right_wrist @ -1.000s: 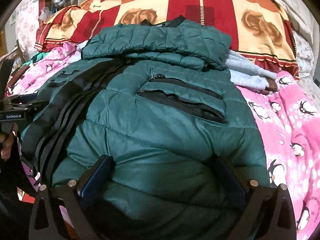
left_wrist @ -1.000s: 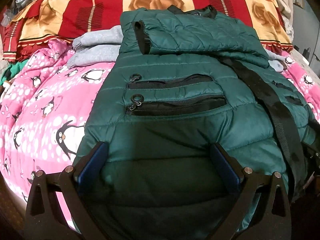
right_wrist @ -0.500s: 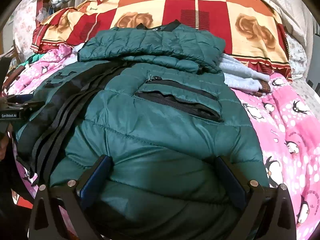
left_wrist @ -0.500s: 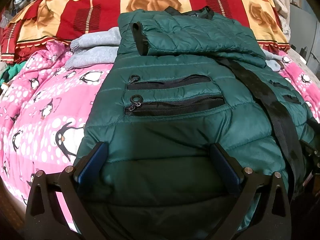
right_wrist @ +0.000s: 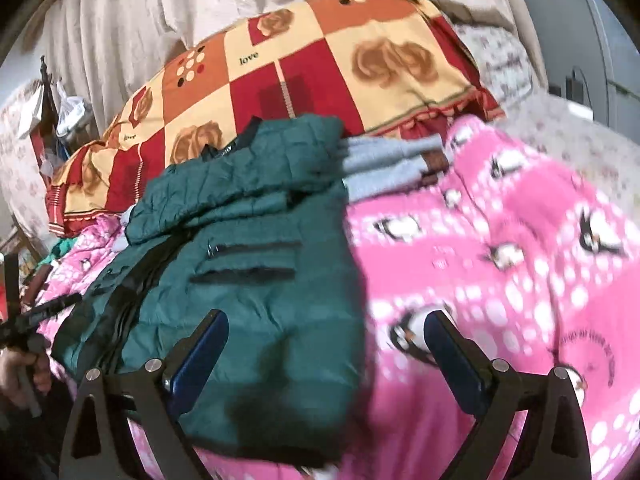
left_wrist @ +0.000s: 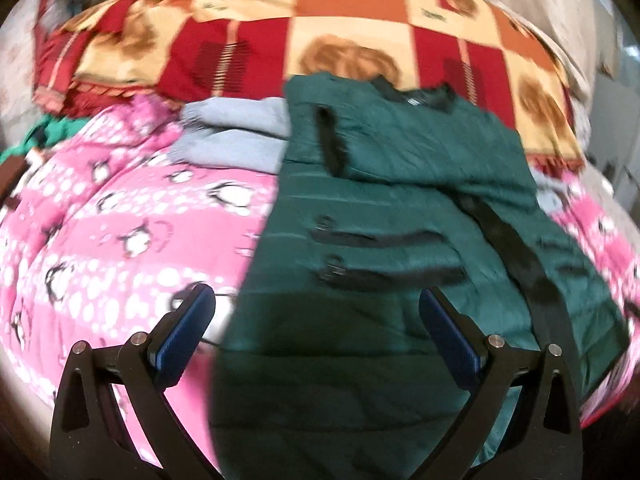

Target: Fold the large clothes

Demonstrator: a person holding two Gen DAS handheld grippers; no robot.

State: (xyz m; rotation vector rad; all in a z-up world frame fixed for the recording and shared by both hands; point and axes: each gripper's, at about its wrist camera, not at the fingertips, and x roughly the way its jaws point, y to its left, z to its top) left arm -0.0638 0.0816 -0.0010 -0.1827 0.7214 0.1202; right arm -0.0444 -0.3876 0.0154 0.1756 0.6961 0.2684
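A dark green puffer jacket [left_wrist: 400, 240] lies on the bed, its sleeves folded over the chest and a black zip band running down it. My left gripper [left_wrist: 316, 296] is open above the jacket's left hem edge; its left finger hangs over the pink blanket and its pads touch nothing. In the right wrist view the jacket [right_wrist: 248, 264] fills the lower left. My right gripper [right_wrist: 326, 320] stands wide with its jaws closing, straddling the jacket's right edge without pressing it. The left gripper [right_wrist: 24, 324] and a hand show at the far left edge.
A pink penguin blanket [right_wrist: 500, 260] covers the bed on both sides of the jacket. A folded grey garment [left_wrist: 236, 136] lies under the jacket's top. A red and orange checked quilt [left_wrist: 360, 32] is piled behind, with beige curtains [right_wrist: 200, 0] beyond.
Both grippers have pulled up and outward off the jacket's hem: the left one to the left, the right one to the right and rolled. Pink blanket now shows between each pair of fingers.
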